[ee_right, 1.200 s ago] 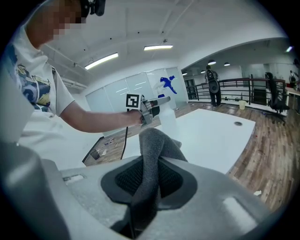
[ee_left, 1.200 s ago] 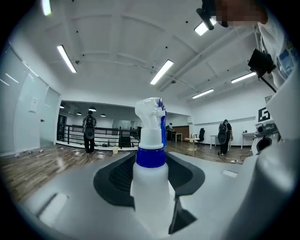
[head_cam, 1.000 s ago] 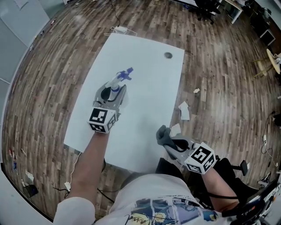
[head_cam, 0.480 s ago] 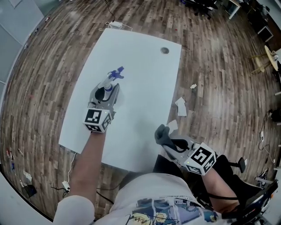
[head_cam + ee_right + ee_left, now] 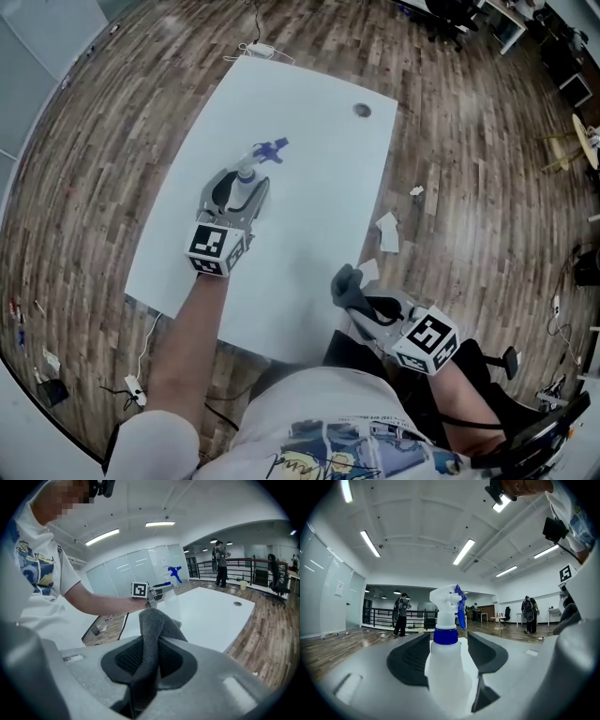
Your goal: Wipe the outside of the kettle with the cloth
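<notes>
Inside right gripper [image 5: 151,658], cloth [image 5: 157,620] end unseen

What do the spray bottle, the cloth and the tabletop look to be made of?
The spray bottle: likely plastic, translucent white body, glossy blue collar and trigger. The cloth: soft grey fabric, probably microfibre, with matte nubbly surface and limp folds. The tabletop: smooth white, perhaps laminate; uncertain.

The head view looked steeply down from high above the table [image 5: 319,197] and took in all of it. The left gripper view sat low, very near the bottle [image 5: 444,667], facing level across the room. The right gripper view looked past the cloth [image 5: 151,634] across the table. All three shared the bottle.
</notes>
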